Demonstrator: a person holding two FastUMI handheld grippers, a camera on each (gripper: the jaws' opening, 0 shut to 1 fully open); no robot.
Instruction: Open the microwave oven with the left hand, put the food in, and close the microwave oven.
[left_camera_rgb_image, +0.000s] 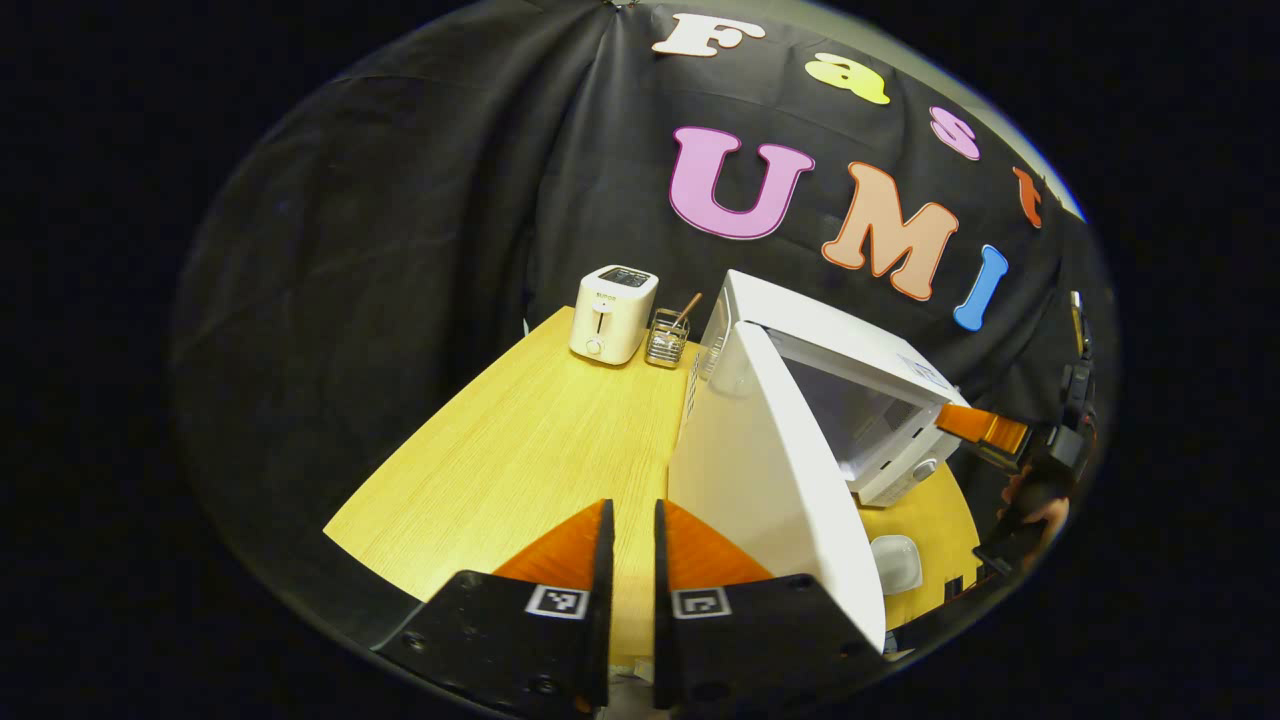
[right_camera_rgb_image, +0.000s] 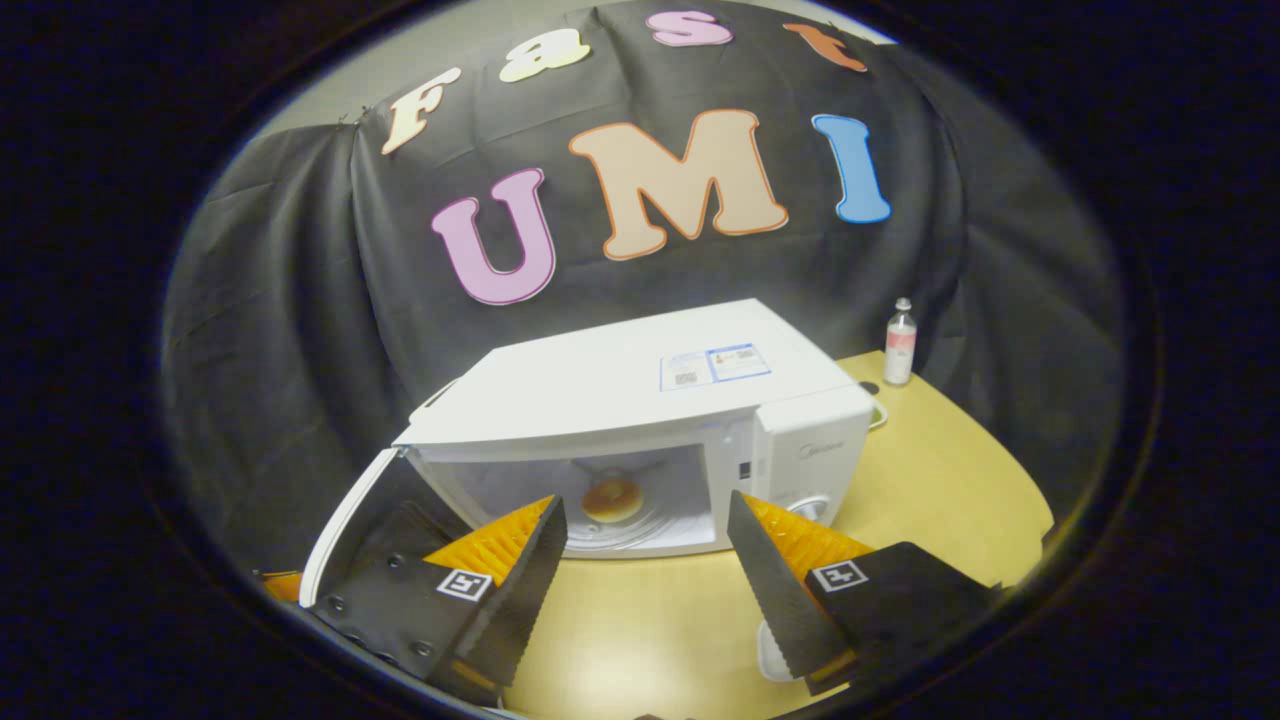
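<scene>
The white microwave (right_camera_rgb_image: 640, 385) stands on the wooden table (right_camera_rgb_image: 940, 470) with its door (right_camera_rgb_image: 345, 530) swung wide to the left. A round golden piece of food (right_camera_rgb_image: 612, 498) lies on the turntable inside. My right gripper (right_camera_rgb_image: 645, 560) is open just in front of the cavity, with nothing between its fingers. In the left gripper view the open door (left_camera_rgb_image: 770, 470) shows its outer face, to the right of my left gripper (left_camera_rgb_image: 632, 520). That gripper's fingers stand almost together with nothing held. The right gripper (left_camera_rgb_image: 985, 428) and the hand holding it show beyond the microwave (left_camera_rgb_image: 850, 345).
A white toaster (left_camera_rgb_image: 612, 312) and a wire holder (left_camera_rgb_image: 667, 338) with a stick in it stand at the table's back. A small white dish (left_camera_rgb_image: 895, 562) lies in front of the microwave. A small bottle (right_camera_rgb_image: 900, 343) stands behind the microwave's right side.
</scene>
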